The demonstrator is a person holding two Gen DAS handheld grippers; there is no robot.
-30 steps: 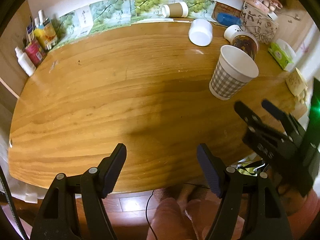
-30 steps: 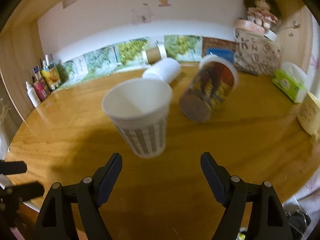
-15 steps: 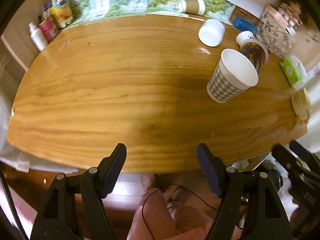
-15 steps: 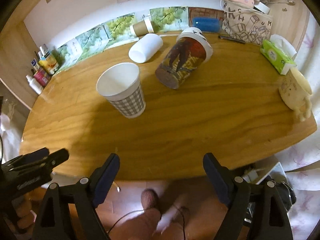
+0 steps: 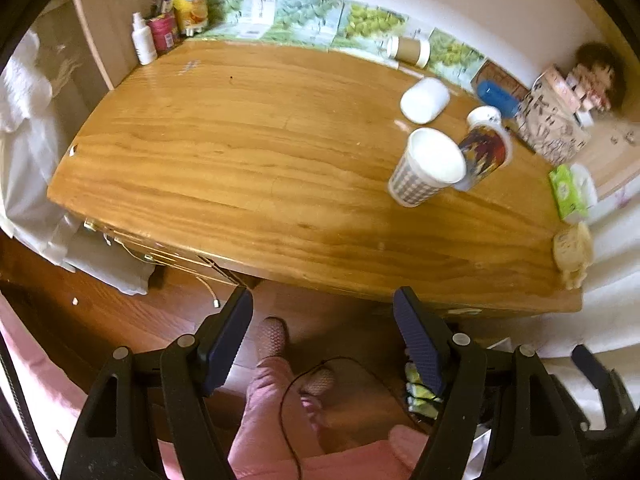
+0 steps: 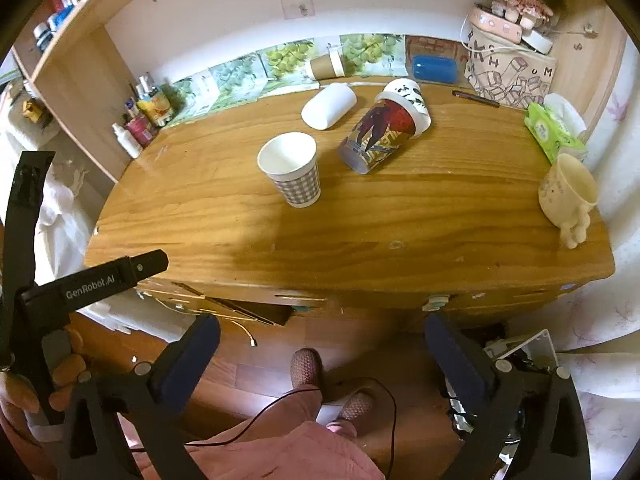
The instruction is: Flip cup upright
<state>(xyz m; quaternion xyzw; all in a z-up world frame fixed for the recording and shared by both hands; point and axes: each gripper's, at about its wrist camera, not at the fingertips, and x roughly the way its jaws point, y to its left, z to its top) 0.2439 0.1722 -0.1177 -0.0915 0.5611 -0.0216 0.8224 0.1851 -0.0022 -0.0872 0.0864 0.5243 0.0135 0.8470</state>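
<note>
A checked paper cup [image 6: 294, 172] stands upright, mouth up, on the wooden table [image 6: 400, 232]; it also shows in the left wrist view [image 5: 426, 168]. My left gripper [image 5: 322, 340] is open and empty, held off the table's front edge above the floor. My right gripper [image 6: 320, 356] is open and empty, also back from the table over the floor. The left gripper's body [image 6: 80, 284] shows at the left of the right wrist view.
A printed plastic cup [image 6: 380, 132] lies on its side behind the checked cup, with a white cup [image 6: 328, 106] and a brown paper cup [image 6: 326, 66] lying further back. A cream mug [image 6: 568, 196], tissue pack [image 6: 552, 132], bag [image 6: 508, 72] and bottles [image 6: 140, 128] line the edges.
Both grippers have pulled back and up from the table; the view is now from beyond its front edge. The checked cup has stayed upright in place.
</note>
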